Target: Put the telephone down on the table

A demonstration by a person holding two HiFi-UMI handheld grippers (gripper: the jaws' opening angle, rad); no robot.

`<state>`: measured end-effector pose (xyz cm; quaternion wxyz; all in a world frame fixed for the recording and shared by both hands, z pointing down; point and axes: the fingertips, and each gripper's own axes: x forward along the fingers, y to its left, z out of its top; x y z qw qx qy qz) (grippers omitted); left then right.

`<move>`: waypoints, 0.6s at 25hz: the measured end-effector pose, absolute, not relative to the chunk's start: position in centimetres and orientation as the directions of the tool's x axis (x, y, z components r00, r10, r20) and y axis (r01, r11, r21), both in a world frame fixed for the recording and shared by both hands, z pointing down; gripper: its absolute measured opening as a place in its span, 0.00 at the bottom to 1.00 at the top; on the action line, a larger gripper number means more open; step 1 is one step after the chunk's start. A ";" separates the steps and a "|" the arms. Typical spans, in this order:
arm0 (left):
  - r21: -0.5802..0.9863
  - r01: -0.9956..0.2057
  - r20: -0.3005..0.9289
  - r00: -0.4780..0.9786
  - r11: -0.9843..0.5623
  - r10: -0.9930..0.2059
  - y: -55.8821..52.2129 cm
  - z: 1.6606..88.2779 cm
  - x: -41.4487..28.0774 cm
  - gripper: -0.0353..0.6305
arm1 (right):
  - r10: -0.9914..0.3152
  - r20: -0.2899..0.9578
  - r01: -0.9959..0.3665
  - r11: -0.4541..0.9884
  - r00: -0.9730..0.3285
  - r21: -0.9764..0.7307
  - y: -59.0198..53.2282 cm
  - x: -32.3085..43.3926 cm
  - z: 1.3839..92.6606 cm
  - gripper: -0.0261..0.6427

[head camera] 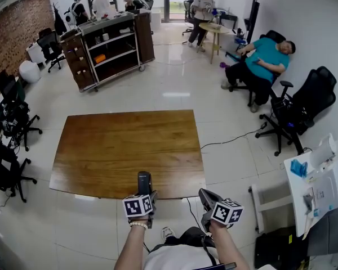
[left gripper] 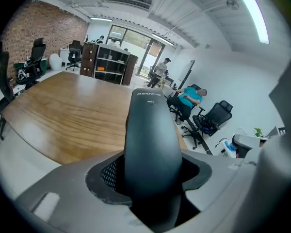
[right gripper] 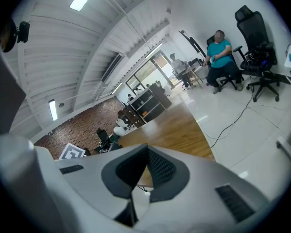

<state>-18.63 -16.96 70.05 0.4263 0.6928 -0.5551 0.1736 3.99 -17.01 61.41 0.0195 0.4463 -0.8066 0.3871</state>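
Observation:
The telephone (left gripper: 153,130) is a black, smooth handset that stands upright between the jaws of my left gripper (left gripper: 153,174), which is shut on its lower part. In the head view the telephone (head camera: 144,180) rises from the left gripper (head camera: 143,191) over the near edge of the brown wooden table (head camera: 124,145). My right gripper (head camera: 207,197) hovers just off the table's near right corner. In the right gripper view its jaws (right gripper: 146,153) are shut with nothing between them.
Black office chairs (head camera: 11,122) stand left of the table. A dark shelving cart (head camera: 110,46) stands far behind it. A person in a teal shirt (head camera: 265,58) reclines at the right, a white desk (head camera: 321,190) is near right, and a cable (head camera: 231,140) crosses the floor.

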 end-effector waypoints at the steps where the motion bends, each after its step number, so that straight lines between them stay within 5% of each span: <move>1: 0.400 -0.916 0.713 0.326 -0.022 -0.621 -17.1 70.1 -18.5 0.47 | -0.707 0.376 -0.736 0.300 -0.599 -0.607 -17.1 4.1 61.4 0.04; 15: 0.399 -0.917 0.733 0.330 -0.018 -0.594 -22.3 71.0 -17.1 0.47 | -0.668 0.357 -0.695 0.341 -0.653 -0.633 -21.1 2.7 61.5 0.04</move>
